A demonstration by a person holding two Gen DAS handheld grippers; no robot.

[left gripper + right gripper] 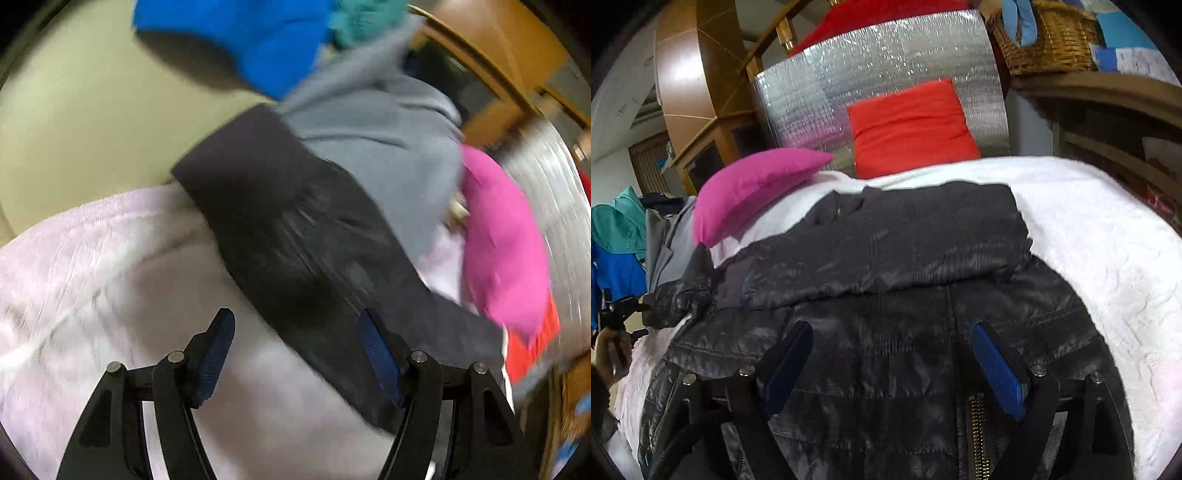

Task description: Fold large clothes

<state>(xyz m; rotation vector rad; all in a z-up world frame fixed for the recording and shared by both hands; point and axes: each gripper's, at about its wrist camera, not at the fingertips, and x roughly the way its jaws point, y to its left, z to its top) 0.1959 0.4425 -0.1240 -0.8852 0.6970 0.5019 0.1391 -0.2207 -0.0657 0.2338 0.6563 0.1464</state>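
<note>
A black quilted jacket (886, 258) with a brass zipper (977, 424) lies on the pale bedspread (1089, 229), its upper part folded across. My right gripper (893, 328) is open just above the jacket's lower half, nothing between its blue pads. In the left wrist view, a dark part of the jacket (295, 229) runs diagonally over the bedspread (92, 277). My left gripper (297, 321) is open over the jacket's edge and grips nothing; this view is blurred. The left gripper (620, 314) also shows at the far left of the right wrist view, held by a hand (609, 354).
A pink pillow (757, 184) and a red pillow (912, 125) lie at the bed's head against a silver foil panel (879, 66). Grey (388, 140), blue (251, 33) and teal (362, 18) clothes lie beside the bed. A wicker basket (1049, 40) sits on a wooden shelf.
</note>
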